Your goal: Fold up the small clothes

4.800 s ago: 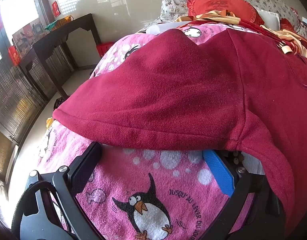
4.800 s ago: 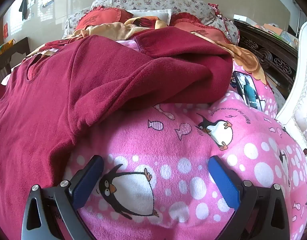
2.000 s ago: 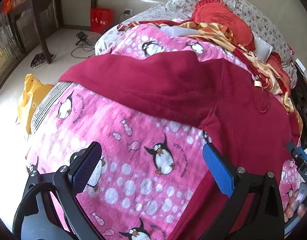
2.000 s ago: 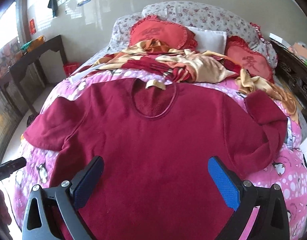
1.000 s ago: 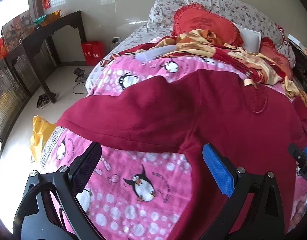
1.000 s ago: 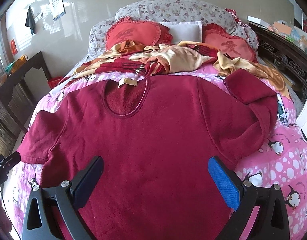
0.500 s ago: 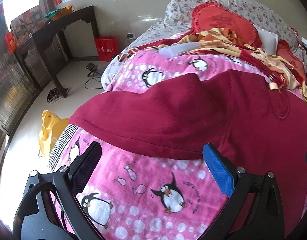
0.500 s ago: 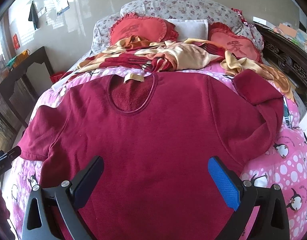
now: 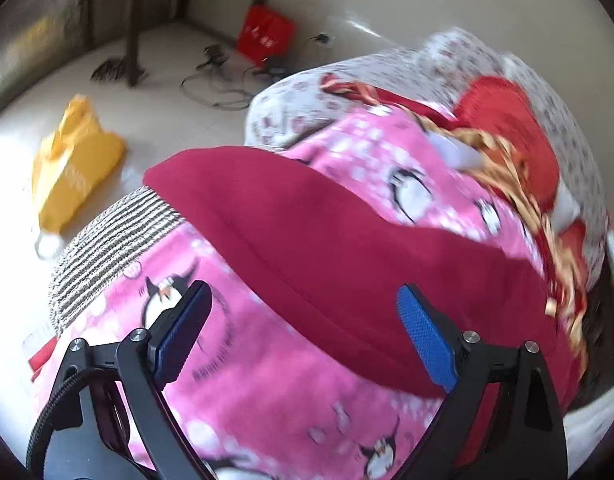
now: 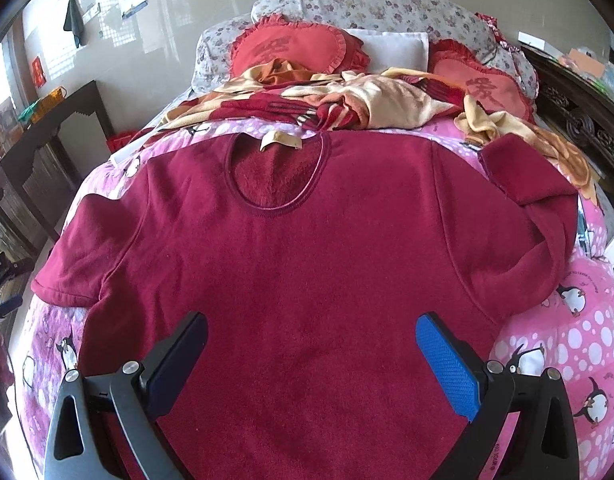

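Note:
A dark red fleece sweater (image 10: 307, 272) lies spread front-up on a pink penguin blanket (image 10: 579, 328), neck toward the pillows. Its left sleeve (image 10: 79, 260) lies flat to the left; its right sleeve (image 10: 535, 196) is folded back on itself. My right gripper (image 10: 311, 356) is open and empty above the sweater's lower body. My left gripper (image 9: 303, 332) is open and empty above the left sleeve (image 9: 327, 248) near the bed's left edge. The left wrist view is blurred by motion. The left gripper's tip (image 10: 3, 280) shows at the left edge of the right wrist view.
Red heart cushions (image 10: 295, 48) and crumpled red and yellow cloth (image 10: 347, 108) lie at the bed's head. A dark wooden table (image 10: 47, 140) stands left of the bed. A yellow bag (image 9: 71, 168), cables and a red box (image 9: 267, 36) lie on the floor.
My left gripper has swung left and tilted down toward the sleeve end and the bed's edge, blurring its view. My right gripper has barely moved. The sweater lies as before.

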The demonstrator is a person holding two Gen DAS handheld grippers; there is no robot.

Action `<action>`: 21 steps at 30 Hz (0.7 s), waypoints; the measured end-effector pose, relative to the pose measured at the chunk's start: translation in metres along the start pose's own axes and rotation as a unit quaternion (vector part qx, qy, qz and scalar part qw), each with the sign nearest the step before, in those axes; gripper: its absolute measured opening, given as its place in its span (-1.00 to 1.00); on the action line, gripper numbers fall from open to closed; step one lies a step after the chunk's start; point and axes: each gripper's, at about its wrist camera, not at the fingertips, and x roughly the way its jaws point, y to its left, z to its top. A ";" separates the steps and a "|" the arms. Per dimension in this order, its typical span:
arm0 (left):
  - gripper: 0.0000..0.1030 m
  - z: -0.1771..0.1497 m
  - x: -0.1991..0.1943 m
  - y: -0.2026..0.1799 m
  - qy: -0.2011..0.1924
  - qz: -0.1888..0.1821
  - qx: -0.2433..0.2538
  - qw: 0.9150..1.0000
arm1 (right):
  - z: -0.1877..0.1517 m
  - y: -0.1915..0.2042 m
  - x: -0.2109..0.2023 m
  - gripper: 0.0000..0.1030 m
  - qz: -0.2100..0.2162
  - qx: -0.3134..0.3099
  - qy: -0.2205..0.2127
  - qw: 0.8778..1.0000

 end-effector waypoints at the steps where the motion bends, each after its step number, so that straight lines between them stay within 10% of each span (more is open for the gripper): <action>1: 0.70 0.003 0.003 0.005 0.001 -0.001 -0.008 1.000 | 0.000 0.000 0.001 1.00 0.002 0.001 0.002 1.000; 8: 0.34 0.024 0.034 0.026 0.009 -0.025 -0.049 0.998 | 0.002 0.005 0.002 1.00 -0.003 -0.013 0.005 1.000; 13: -0.64 0.031 0.042 0.038 -0.003 -0.034 -0.063 0.997 | 0.004 0.006 0.001 1.00 -0.008 -0.020 0.006 1.000; 21: -0.85 0.032 -0.009 0.011 -0.068 -0.069 -0.020 0.995 | 0.004 0.002 0.000 1.00 -0.007 -0.022 0.005 1.000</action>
